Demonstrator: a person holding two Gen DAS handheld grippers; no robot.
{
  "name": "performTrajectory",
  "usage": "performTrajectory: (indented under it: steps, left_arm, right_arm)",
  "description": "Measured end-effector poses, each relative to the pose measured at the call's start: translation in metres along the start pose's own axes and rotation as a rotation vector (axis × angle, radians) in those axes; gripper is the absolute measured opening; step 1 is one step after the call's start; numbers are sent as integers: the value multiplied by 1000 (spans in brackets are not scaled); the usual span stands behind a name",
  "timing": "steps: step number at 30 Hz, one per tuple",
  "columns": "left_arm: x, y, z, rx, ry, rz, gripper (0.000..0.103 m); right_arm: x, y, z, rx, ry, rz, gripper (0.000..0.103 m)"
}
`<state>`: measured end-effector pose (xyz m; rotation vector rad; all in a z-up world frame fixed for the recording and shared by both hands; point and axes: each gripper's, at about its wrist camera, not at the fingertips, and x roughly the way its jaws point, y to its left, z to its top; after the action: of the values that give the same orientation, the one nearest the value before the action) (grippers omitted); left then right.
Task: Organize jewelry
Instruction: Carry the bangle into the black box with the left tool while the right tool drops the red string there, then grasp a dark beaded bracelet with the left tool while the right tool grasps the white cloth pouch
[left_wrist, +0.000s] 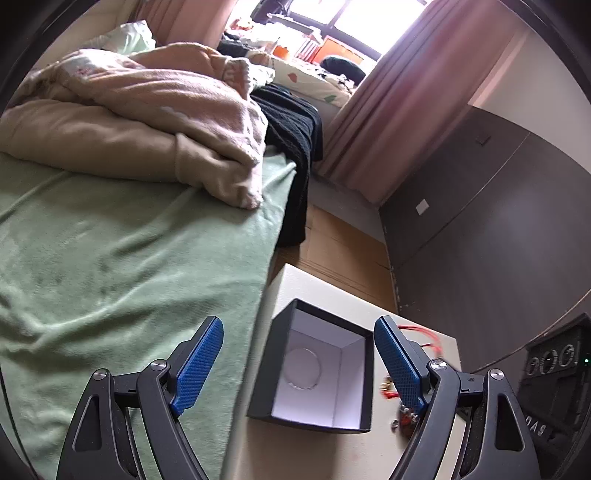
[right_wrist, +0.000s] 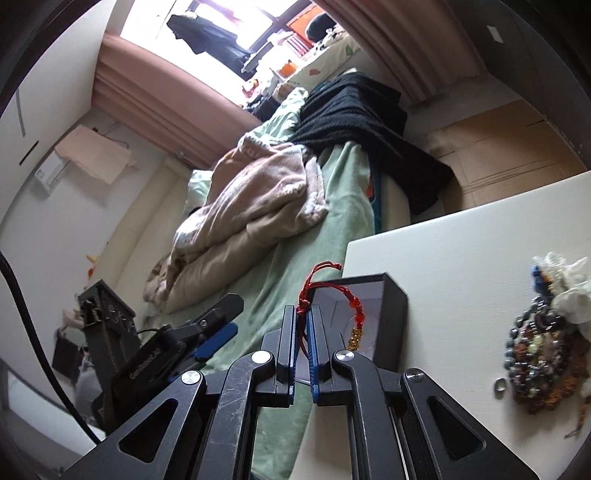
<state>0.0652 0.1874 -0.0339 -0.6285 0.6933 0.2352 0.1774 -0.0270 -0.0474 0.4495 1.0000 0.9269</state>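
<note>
An open black box (left_wrist: 314, 369) with a white lining stands on the white table (left_wrist: 295, 291); a thin clear bangle (left_wrist: 303, 369) lies on its floor. My left gripper (left_wrist: 299, 365) is open, its blue fingers on either side of the box. My right gripper (right_wrist: 303, 314) is shut on a red cord bracelet (right_wrist: 354, 306) with red and gold beads, held just in front of the box (right_wrist: 391, 295). A bit of the red cord also shows in the left wrist view (left_wrist: 417, 332).
A pile of beaded jewelry (right_wrist: 539, 343) and a small ring (right_wrist: 500, 386) lie on the table to the right. A bed with a green sheet (left_wrist: 110, 258) and pink blanket (left_wrist: 147, 110) borders the table's left side. Dark wardrobe doors (left_wrist: 480, 221) stand to the right.
</note>
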Motion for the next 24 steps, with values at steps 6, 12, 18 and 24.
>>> performTrajectory:
  steps: [6, 12, 18, 24]
  left_arm:
    - [-4, 1, -7, 13, 13, 12, 84]
    - [-5, -18, -19, 65, 22, -2, 84]
    - [3, -48, -35, 122, 41, -20, 84]
    - [15, -84, -52, 212, 55, -37, 84]
  right_arm:
    - [15, -10, -15, 32, 41, -21, 80]
    - [-30, -18, -10, 46, -37, -17, 80]
    - [-72, -30, -11, 63, -99, -120, 80]
    - [-113, -59, -13, 123, -143, -220, 80]
